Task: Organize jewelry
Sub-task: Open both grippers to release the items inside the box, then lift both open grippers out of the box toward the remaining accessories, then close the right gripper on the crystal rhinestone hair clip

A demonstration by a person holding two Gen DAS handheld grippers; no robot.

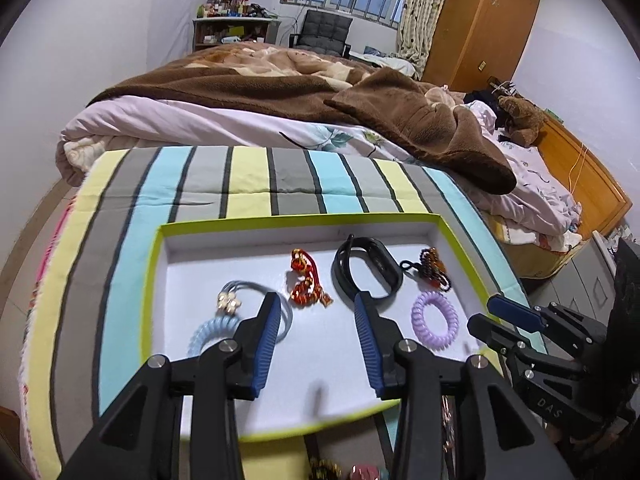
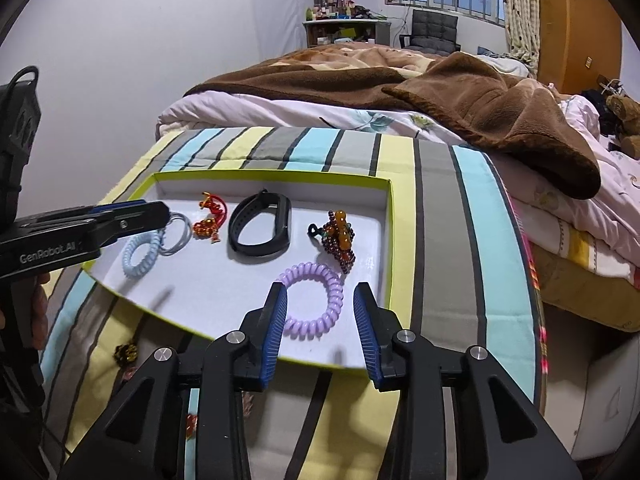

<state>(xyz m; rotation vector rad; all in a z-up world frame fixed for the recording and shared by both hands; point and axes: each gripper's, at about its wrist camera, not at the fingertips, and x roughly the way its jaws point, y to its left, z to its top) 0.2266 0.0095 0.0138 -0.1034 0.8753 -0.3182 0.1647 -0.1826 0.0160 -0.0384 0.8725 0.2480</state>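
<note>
The left gripper (image 1: pixel 316 312) hangs over the shallow green-rimmed tray (image 1: pixel 154 280) with its jaws apart and nothing between them. Just beyond its left finger lie the pale blue coil tie (image 1: pixel 204 332) and the grey hair tie with beads (image 1: pixel 230 300); ahead, between the two fingers, sits the red knotted charm (image 1: pixel 306 282), and just past the right fingertip the black wristband (image 1: pixel 366 270). The right gripper (image 2: pixel 320 300) is also spread wide and empty, with the purple coil tie (image 2: pixel 316 300) lying flat in the tray directly between its fingers. Ahead of its right fingertip rests the beaded grape charm (image 2: pixel 340 240). Everything in the tray looks settled and spaced apart.

Some small pieces remain on the striped cloth (image 2: pixel 436 240) below and to the left of the right gripper, outside the tray: a dark gold beaded item (image 2: pixel 126 354) and a small red piece (image 2: pixel 192 420). The step in hand seems to be fetching one of these. To do it well, the person should back a gripper away without sweeping the fingers across the tray, come down on the loose piece from above, close on its thickest part, and set it in the bare patch near the tray's front edge, well apart from the purple coil
</note>
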